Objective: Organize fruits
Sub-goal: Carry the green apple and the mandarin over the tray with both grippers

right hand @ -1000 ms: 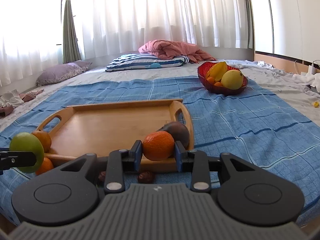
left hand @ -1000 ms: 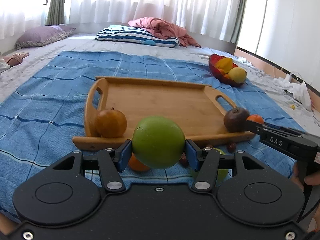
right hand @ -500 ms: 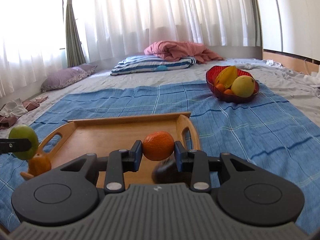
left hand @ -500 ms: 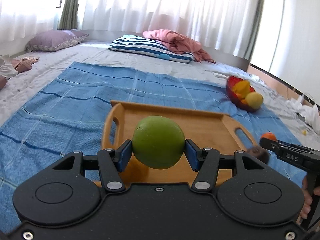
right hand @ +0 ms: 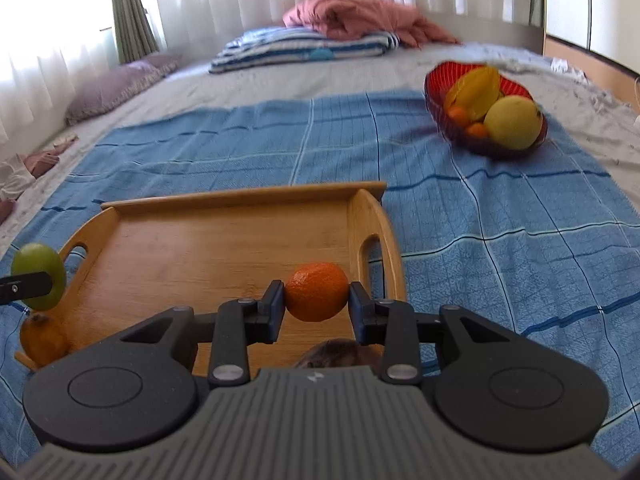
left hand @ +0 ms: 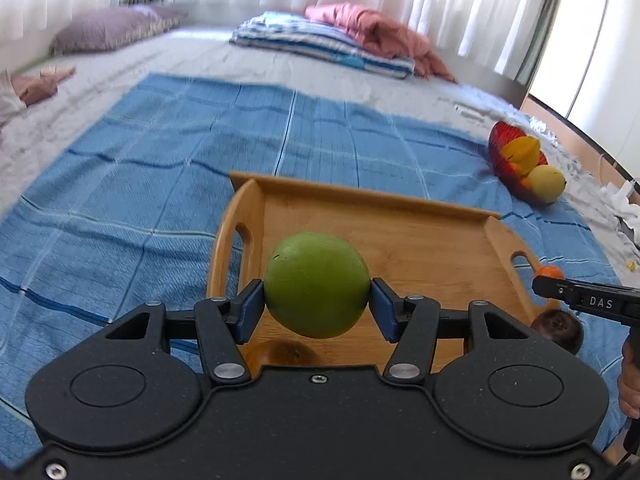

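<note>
Sheer curtains back a bed where blue padded fingers (left hand: 251, 309) of the left gripper (left hand: 317, 307) clamp a smooth round green fruit (left hand: 317, 285); the right gripper (right hand: 316, 309) pinches a dimpled orange (right hand: 317, 297). Both hover over the wooden tray (right hand: 224, 240) on the woven blue blanket (right hand: 500, 248).

Dark fruit (right hand: 338, 354) half-hidden behind right gripper (right hand: 316, 298)

left hand-held gripper (left hand: 317, 307) | green fruit (left hand: 316, 284) raised, advanced over wooden tray (left hand: 420, 240) | right hand-held gripper (right hand: 316, 307) | orange (right hand: 317, 291) likewise
</note>
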